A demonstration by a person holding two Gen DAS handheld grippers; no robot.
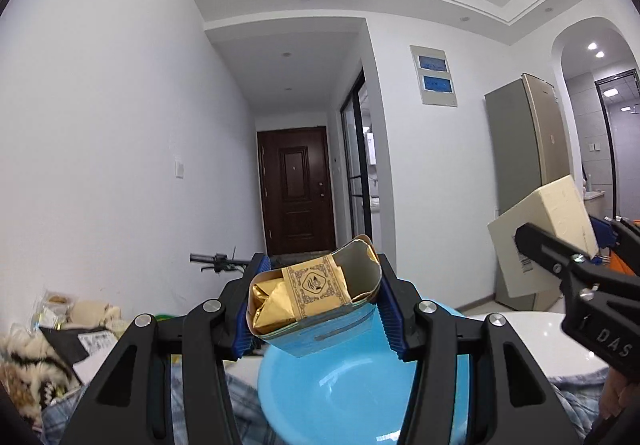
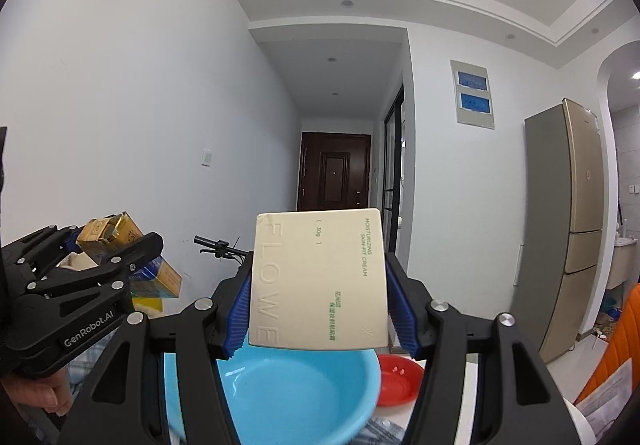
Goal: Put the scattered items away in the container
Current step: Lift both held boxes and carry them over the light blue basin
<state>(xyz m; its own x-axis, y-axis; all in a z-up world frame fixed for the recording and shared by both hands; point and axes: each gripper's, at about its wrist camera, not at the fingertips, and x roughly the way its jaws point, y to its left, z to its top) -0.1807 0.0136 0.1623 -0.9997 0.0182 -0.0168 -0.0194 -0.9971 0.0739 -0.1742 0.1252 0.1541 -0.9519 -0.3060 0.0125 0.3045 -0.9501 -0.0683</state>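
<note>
My left gripper [image 1: 316, 309] is shut on an open blue and gold carton [image 1: 316, 305] with gold foil packets inside, held above a light blue plastic basin [image 1: 332, 397]. My right gripper [image 2: 318, 309] is shut on a cream skin-cream box [image 2: 320, 281], also held over the blue basin [image 2: 296, 393]. In the left wrist view the cream box [image 1: 552, 217] and the right gripper [image 1: 568, 261] show at the right edge. In the right wrist view the carton [image 2: 124, 245] and the left gripper [image 2: 104, 265] show at the left.
A small red bowl [image 2: 398, 379] sits right of the basin on a white table [image 1: 536, 337]. Snack packets and a patterned cloth [image 1: 48, 341] are heaped at the left. A bicycle handlebar [image 1: 216, 259], a fridge [image 2: 568, 229] and an orange seat [image 2: 624, 333] stand around.
</note>
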